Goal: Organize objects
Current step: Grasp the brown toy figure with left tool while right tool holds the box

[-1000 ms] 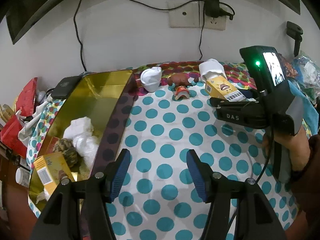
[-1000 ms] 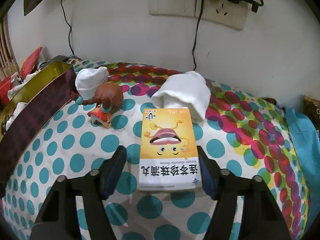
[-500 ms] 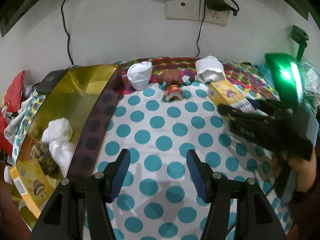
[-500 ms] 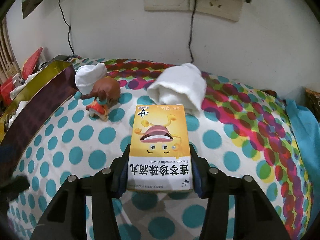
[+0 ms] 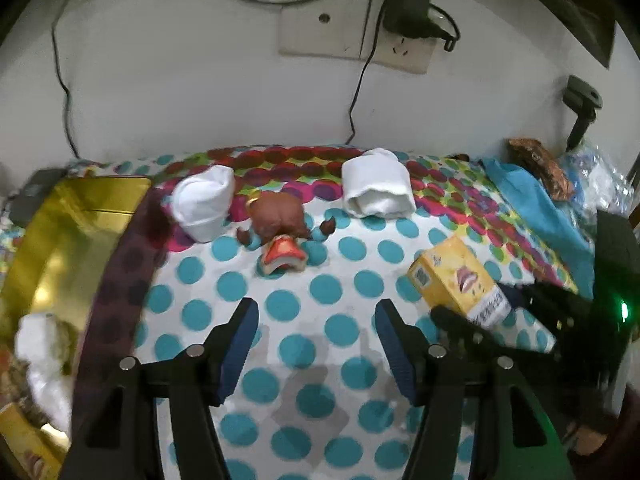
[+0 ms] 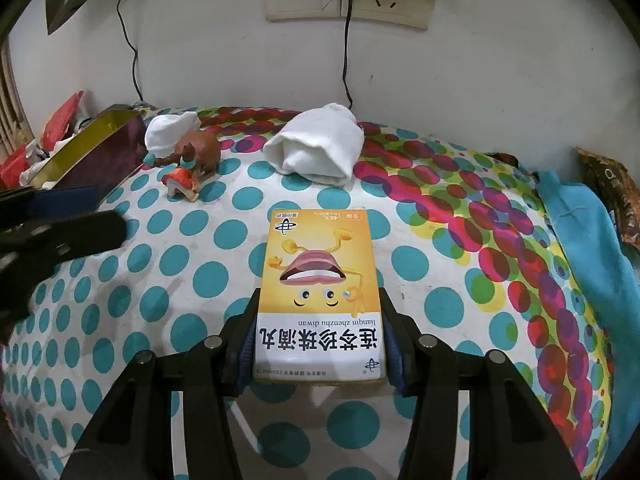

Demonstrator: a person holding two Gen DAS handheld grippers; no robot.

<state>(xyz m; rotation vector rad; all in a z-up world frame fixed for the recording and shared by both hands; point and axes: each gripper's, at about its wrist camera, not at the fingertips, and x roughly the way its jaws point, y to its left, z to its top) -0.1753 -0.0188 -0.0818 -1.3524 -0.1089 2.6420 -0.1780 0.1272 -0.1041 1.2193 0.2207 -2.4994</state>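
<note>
The right hand-held gripper (image 6: 318,340) is clamped on the near end of the yellow medicine box (image 6: 320,292), low centre of its frame on the polka-dot bed cover (image 6: 120,300), so the pick is in hand; next likely comes lifting it into the gold tin (image 5: 60,240). Only the left view shows the tin's inside, and the left hand-held gripper (image 5: 316,344) opening, empty.

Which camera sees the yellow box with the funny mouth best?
The right wrist view: the yellow box fills the middle, clamped in the right gripper. The left wrist view shows it small, at the right, partly hidden.
</note>
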